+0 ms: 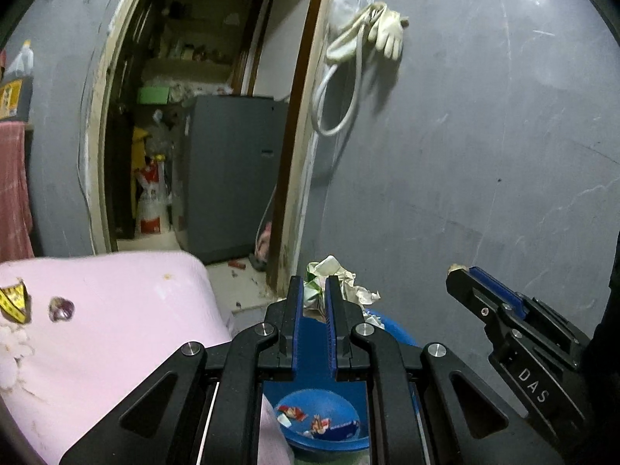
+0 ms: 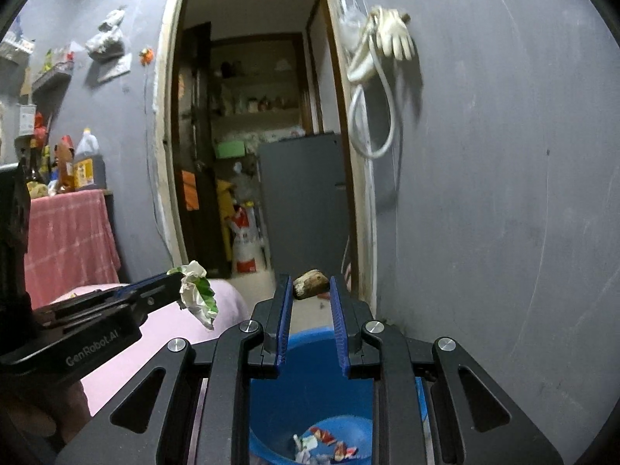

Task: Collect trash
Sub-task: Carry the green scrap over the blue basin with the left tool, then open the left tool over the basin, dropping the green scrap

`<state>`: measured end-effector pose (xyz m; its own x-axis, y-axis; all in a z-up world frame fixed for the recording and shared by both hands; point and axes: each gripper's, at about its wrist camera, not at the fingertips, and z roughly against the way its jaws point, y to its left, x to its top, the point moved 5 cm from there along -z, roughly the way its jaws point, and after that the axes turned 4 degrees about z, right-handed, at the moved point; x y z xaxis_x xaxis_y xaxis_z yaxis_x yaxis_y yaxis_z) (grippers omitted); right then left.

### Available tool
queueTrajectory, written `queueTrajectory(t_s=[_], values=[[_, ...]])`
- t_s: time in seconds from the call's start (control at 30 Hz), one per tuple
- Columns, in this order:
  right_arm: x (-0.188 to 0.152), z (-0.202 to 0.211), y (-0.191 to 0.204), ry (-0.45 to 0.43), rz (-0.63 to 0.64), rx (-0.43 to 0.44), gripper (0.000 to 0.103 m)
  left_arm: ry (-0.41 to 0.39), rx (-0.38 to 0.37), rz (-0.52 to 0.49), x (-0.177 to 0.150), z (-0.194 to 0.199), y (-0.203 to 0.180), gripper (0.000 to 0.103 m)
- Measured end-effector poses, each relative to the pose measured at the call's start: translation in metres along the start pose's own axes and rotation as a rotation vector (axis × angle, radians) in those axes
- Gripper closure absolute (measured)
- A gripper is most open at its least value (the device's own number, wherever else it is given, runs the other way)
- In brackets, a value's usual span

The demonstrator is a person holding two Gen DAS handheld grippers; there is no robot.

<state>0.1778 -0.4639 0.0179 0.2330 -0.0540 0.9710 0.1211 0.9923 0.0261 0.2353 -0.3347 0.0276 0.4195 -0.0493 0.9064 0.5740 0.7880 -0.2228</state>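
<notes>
A blue bucket [image 2: 310, 418] sits on the floor, near and low, right under both tools. Its inside is mostly bare. A few small wrappers [image 2: 323, 445] lie at the bottom, red, white and blue ones. In the left wrist view the same wrappers [image 1: 316, 422] show through the gap in the tool.

The left tool [image 1: 314, 290] is clamped on a crumpled ball of paper [image 1: 337, 277], white with green on it. From the right wrist view the paper [image 2: 197, 290] sticks out past the tips of the left tool [image 2: 176, 285], up above the bucket's left side.

The right tool [image 2: 310, 290] is clamped on a small brown lump [image 2: 310, 283] that looks like a stone or a bit of bread. It hangs above the bucket too. In the left wrist view the right tool [image 1: 459, 271] is off to the right, with the lump only just peeking out.

To the left is a pink bed cover [image 1: 116, 329]. Far behind, a doorway opens by the grey wall [image 1: 465, 174].
</notes>
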Motion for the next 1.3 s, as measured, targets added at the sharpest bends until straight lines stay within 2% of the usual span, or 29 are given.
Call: queueTrajectory(t_s=[0.23, 0.33, 0.83, 0.9, 0.97, 1.3], values=[[-0.021, -0.027, -0.014, 0.144, -0.088, 0.020, 0.085, 0.063, 0.024, 0.018, -0.017, -0.024, 0.011, 0.095], [-0.025, -0.032, -0.017, 0.171, -0.099, 0.011, 0.085, 0.083, 0.022, 0.031, -0.022, -0.031, 0.014, 0.095], [-0.032, -0.046, -0.016, 0.237, -0.109, -0.002, 0.084, 0.187, 0.000, 0.074, -0.035, -0.056, 0.025, 0.094], [-0.033, -0.047, -0.017, 0.246, -0.116, -0.006, 0.081, 0.198, 0.000, 0.073, -0.036, -0.058, 0.025, 0.094], [-0.033, -0.047, -0.018, 0.246, -0.120, -0.010, 0.070, 0.205, 0.002, 0.071, -0.037, -0.058, 0.026, 0.092], [-0.029, -0.044, -0.025, 0.225, -0.139, -0.034, 0.064, 0.217, 0.002, 0.077, -0.039, -0.061, 0.027, 0.087]])
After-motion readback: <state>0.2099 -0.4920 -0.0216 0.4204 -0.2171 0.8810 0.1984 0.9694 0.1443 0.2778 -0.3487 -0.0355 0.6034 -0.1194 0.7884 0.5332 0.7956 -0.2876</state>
